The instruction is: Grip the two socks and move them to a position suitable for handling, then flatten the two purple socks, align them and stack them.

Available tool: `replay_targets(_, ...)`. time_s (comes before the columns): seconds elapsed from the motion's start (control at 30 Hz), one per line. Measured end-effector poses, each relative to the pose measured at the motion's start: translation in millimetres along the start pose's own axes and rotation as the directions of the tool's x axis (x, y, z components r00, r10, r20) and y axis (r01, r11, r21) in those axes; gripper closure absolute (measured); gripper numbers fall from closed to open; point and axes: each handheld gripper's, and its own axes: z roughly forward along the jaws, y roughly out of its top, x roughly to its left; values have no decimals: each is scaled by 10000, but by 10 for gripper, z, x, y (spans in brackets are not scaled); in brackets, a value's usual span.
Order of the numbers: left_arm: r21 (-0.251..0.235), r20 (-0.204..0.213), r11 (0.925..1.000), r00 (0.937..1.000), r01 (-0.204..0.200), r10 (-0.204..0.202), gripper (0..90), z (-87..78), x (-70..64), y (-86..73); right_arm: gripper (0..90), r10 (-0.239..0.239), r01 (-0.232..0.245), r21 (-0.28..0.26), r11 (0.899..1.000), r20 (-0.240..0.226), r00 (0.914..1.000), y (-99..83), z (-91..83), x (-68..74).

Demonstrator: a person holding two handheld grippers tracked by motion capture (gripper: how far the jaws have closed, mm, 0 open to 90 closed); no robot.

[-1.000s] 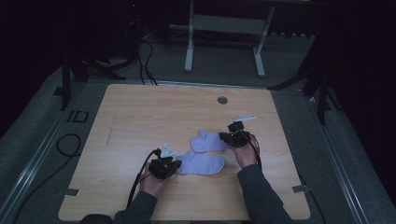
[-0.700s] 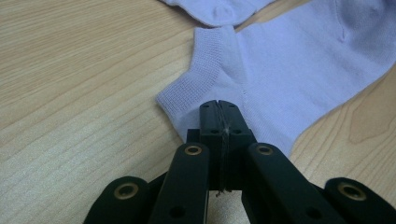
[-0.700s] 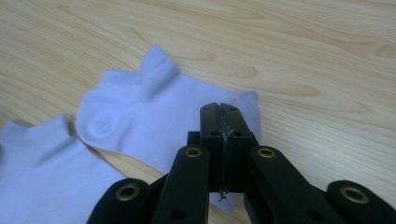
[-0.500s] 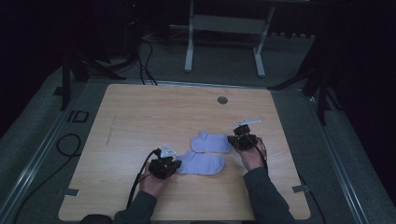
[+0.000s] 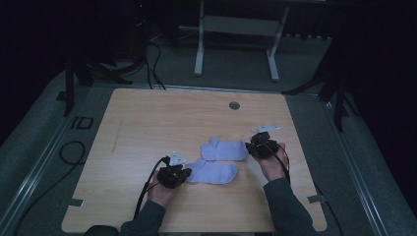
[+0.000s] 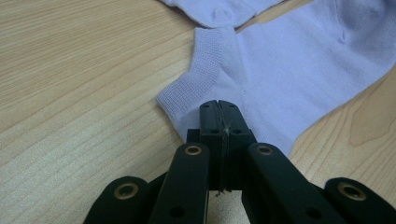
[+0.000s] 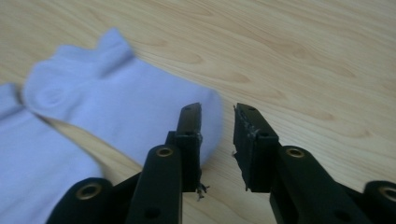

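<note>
- Dark surroundings framed a pale wooden table (image 5: 147,128), with a grey metal stand (image 5: 236,29) on the floor beyond its far edge and a small round grommet (image 5: 234,105) near that edge.
- Two light lavender ankle socks lay flat near the middle: the near sock (image 5: 212,172) just to the left, the far sock (image 5: 224,150) slightly to the right, their edges touching or all but touching.
- At the near left, the left gripper (image 6: 219,108) had its jaws pressed together on the cuff edge of the near sock, as its own view showed.
- At the right, the right gripper (image 7: 217,122) stood with a moderate gap between its jaws, holding nothing; its left jaw overlapped the toe end of the far sock, the other jaw stood over bare wood.
- Judged from this, the work was pairing or stacking the socks, with one sock pinched and the other not yet taken.
- The next move likely called for shifting the right gripper over the toe so both jaws straddled cloth, then pinching without bunching it.
</note>
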Motion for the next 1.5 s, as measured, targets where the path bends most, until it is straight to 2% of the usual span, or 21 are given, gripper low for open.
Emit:
replay_targets(0.13,2,-4,10000,10000,-13,13,896,0,0,0,702,-278,277,-54,9996,-193,9994,40,-12,71)
replay_targets(0.33,6,-13,10000,10000,-32,32,896,-1,1,1,703,-336,328,-197,9993,-412,9986,109,-9,128)
replay_targets(0.53,6,-29,10000,10000,-33,33,896,-1,-4,0,702,-837,819,-266,9963,-727,9938,194,23,212)
replay_targets(0.63,3,-29,10000,10000,-21,21,896,-1,-4,0,698,-1530,1496,-401,9879,-1040,9827,241,55,298)
replay_targets(0.77,2,-24,10000,10000,-9,9,895,-1,-3,0,697,-2171,2124,-480,9760,-1377,9664,305,124,399)
replay_targets(0.93,-19,-24,10000,10000,7,-7,894,0,-6,-3,688,-2674,2647,-388,9635,-1716,9482,357,283,531)
replay_targets(1.07,-13,-19,10000,10000,-8,8,892,-1,-5,-3,610,-3005,3050,-74,9523,-1940,9338,365,438,629)
replay_targets(1.23,-38,-14,10000,10000,21,-21,889,1,-9,-3,583,-3203,3322,207,9430,-2150,9226,349,573,672)
replay_targets(1.27,-18,-10,10000,10000,10,-10,889,0,-8,-3,575,-3439,3586,235,9332,-2321,9099,330,629,694)
replay_targets(1.33,-37,1,10000,10000,24,-24,889,2,-9,-3,575,-3668,3815,243,9241,-2241,9029,316,667,715)
replay_targets(1.43,-45,-11,10000,10000,17,-17,889,3,-13,-3,584,-4035,4212,375,9062,-2214,8878,312,718,730)
replay_targets(1.5,-30,-9,10000,10000,-2,2,889,2,-12,-3,583,-4066,4273,487,9028,-2271,8849,322,759,721)
